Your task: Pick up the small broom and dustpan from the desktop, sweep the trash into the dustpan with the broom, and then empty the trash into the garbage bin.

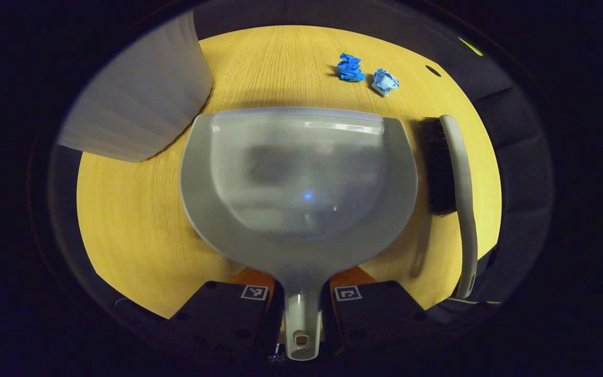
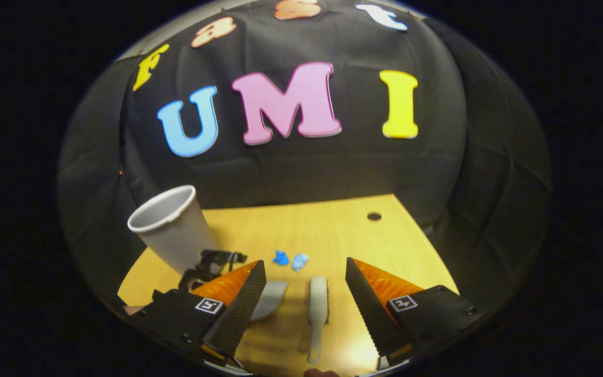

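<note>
Gripped between the left gripper [image 1: 301,314] fingers, the dustpan [image 1: 299,178] handle runs out at 6 o'clock, its pan lying flat on the desk [image 1: 139,220] straight ahead. At 3 o'clock beside the pan lies the broom [image 1: 461,199], bristles toward it. Two blue paper scraps [image 1: 367,74] sit at 1 o'clock, the grey garbage bin [image 1: 139,94] at 10 o'clock. Above the desk, the right gripper [image 2: 306,303] fingers stand wide apart, the broom lying between them below, untouched.

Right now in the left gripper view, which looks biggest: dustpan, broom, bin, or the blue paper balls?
1. dustpan, nearest the camera
2. bin, partly cut off
3. broom
4. two paper balls, alike
</note>
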`<state>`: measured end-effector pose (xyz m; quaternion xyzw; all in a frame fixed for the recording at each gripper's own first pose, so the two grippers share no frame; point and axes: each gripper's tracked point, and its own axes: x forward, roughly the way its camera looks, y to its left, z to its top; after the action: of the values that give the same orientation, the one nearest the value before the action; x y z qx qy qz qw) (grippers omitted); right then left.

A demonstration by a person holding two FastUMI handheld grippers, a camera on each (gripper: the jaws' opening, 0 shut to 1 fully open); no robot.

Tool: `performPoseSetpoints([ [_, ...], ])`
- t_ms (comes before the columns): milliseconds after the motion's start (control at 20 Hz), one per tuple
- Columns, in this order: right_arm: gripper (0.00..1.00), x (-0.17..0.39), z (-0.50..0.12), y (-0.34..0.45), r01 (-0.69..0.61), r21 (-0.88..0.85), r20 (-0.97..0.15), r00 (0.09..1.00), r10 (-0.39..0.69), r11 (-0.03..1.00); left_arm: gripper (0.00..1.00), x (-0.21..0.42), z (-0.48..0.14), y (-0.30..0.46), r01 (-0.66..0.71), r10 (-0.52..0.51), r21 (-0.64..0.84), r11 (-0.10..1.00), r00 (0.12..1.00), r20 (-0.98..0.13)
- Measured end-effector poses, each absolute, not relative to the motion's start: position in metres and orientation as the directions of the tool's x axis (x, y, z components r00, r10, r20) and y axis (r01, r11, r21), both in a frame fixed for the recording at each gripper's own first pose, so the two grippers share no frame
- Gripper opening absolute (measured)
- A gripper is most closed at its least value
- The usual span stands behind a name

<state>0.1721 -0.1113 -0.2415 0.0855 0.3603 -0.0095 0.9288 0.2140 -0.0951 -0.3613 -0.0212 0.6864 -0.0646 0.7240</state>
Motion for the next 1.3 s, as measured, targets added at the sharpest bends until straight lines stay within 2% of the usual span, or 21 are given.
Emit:
performPoseSetpoints([
  [150,0.99,0.15,-0.305,-0.103,0.175,0.143,-0.812,0.584,0.014,0.974,0.3,0.213,-0.362,-0.093,0.069,-0.152,-0.146,0.987,0.079,-0.985],
  [350,0.99,0.109,-0.381,-0.106,0.239,0.057,-0.953,0.304,-0.018,0.969,0.3,0.211,-0.363,-0.092,0.082,-0.17,-0.163,0.983,0.094,-0.981],
  [600,0.99,0.096,-0.435,-0.118,0.202,-0.021,-0.99,0.131,-0.049,0.979,0.3,0.211,-0.363,-0.091,0.094,-0.176,-0.167,0.981,0.091,-0.98],
  [700,0.99,0.098,-0.444,-0.123,0.175,-0.045,-0.992,0.106,-0.065,0.984,0.31,0.211,-0.363,-0.09,0.099,-0.173,-0.164,0.982,0.09,-0.981],
  [900,0.64,0.093,-0.459,-0.117,0.158,-0.022,-0.999,0.028,-0.026,0.987,0.3,0.211,-0.362,-0.09,0.091,-0.17,-0.161,0.983,0.091,-0.981],
  [950,0.77,0.096,-0.457,-0.115,0.151,-0.018,-0.999,0.027,-0.022,0.988,0.3,0.212,-0.363,-0.091,0.086,-0.17,-0.162,0.983,0.094,-0.981],
  [1000,0.77,0.095,-0.457,-0.114,0.144,-0.012,-1.0,0.013,-0.014,0.989,0.3,0.212,-0.363,-0.091,0.08,-0.17,-0.163,0.983,0.095,-0.981],
  [1050,0.54,0.096,-0.457,-0.115,0.145,-0.002,-1.0,0.003,-0.002,0.989,0.3,0.212,-0.363,-0.091,0.074,-0.171,-0.164,0.984,0.096,-0.981],
  [1150,0.54,0.098,-0.459,-0.116,0.148,0.01,-1.0,-0.026,0.014,0.989,0.3,0.212,-0.363,-0.092,0.065,-0.172,-0.166,0.984,0.099,-0.98],
  [1200,0.63,0.101,-0.457,-0.119,0.15,0.012,-0.999,-0.037,0.018,0.989,0.3,0.212,-0.363,-0.092,0.061,-0.172,-0.167,0.984,0.099,-0.98],
  [1250,0.43,0.102,-0.456,-0.12,0.154,0.012,-0.999,-0.045,0.019,0.988,0.3,0.213,-0.363,-0.092,0.058,-0.172,-0.167,0.984,0.102,-0.98],
  [1300,0.39,0.101,-0.46,-0.12,0.155,0.015,-0.998,-0.061,0.025,0.988,0.3,0.212,-0.363,-0.092,0.055,-0.173,-0.168,0.984,0.103,-0.98],
])
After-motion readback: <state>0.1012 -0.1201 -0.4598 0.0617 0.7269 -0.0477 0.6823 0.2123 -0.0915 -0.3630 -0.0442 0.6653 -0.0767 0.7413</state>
